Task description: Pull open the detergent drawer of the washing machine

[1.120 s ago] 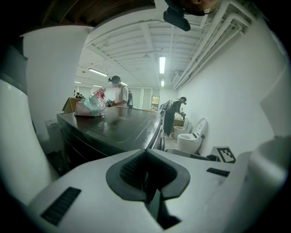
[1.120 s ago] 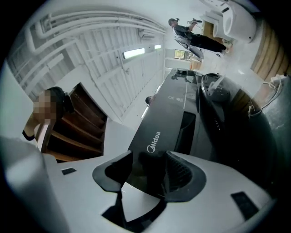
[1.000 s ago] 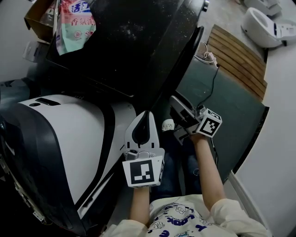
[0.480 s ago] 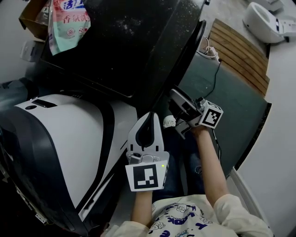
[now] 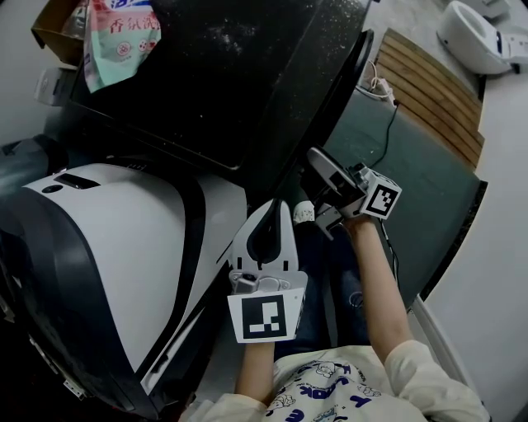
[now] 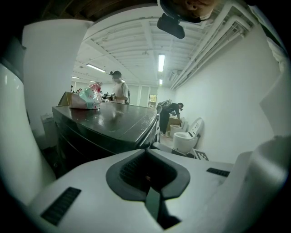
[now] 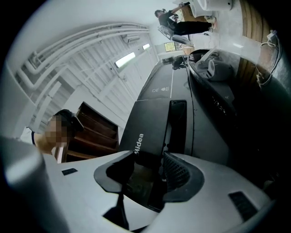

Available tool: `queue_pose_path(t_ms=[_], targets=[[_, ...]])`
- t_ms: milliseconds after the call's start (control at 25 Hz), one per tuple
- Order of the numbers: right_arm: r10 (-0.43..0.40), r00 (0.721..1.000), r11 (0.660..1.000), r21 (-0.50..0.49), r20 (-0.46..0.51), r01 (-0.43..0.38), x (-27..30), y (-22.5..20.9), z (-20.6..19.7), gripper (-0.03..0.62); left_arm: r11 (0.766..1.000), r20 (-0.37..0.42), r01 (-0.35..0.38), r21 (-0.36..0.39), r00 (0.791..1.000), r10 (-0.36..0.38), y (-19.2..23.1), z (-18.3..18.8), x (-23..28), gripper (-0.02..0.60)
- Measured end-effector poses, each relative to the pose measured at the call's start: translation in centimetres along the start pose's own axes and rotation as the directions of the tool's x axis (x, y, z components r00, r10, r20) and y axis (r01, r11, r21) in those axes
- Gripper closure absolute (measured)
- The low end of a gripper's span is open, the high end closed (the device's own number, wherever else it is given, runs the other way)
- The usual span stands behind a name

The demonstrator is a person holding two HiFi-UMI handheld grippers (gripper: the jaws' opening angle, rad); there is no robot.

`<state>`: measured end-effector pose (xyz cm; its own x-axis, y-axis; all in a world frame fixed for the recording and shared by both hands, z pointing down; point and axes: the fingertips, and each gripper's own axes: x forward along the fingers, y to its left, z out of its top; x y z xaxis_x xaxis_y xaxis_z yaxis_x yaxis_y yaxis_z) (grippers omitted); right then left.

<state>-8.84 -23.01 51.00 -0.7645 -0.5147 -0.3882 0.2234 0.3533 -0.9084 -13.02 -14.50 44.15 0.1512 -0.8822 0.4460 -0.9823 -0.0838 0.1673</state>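
Note:
The dark washing machine point(image 5: 231, 74) fills the upper head view. My right gripper point(image 5: 318, 169) reaches up against its front edge. In the right gripper view the dark detergent drawer front point(image 7: 154, 123), with its white brand lettering, runs away from the jaws. Its near end sits between the pads of the right gripper point(image 7: 148, 166). The jaws have just been closing, and the pads lie against both sides of that end. My left gripper point(image 5: 266, 210) hangs lower in front of the machine, shut with nothing in it. The left gripper point(image 6: 146, 152) shows its tips meeting.
A white rounded appliance point(image 5: 107, 247) stands at the left. A detergent bag point(image 5: 115, 33) and a cardboard box point(image 5: 49, 25) lie on the machine's top. A slatted wooden board point(image 5: 429, 91), a cable point(image 5: 388, 132) and a white toilet point(image 5: 478, 33) are at the right. People point(image 6: 119, 88) stand far behind.
My right gripper has edged a little closer in against the machine's front. The left gripper has stayed about where it was.

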Motion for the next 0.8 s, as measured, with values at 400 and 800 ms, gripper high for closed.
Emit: queue_pose_path(t_ms=[400, 800], targets=[[0.031, 0.999, 0.999, 0.044, -0.020, -0.030, 0.3, -0.1, -0.1, 0.402, 1.000, -0.008, -0.002, -0.009, 1.000, 0.002, 0.5, -0.9, -0.1, 0.568], [0.044, 0.999, 0.993, 0.106, 0.028, -0.047, -0.1, -0.1, 0.2, 0.421, 1.000, -0.002, -0.004, -0.013, 1.000, 0.004, 0.3, -1.0, -0.6, 0.568]])
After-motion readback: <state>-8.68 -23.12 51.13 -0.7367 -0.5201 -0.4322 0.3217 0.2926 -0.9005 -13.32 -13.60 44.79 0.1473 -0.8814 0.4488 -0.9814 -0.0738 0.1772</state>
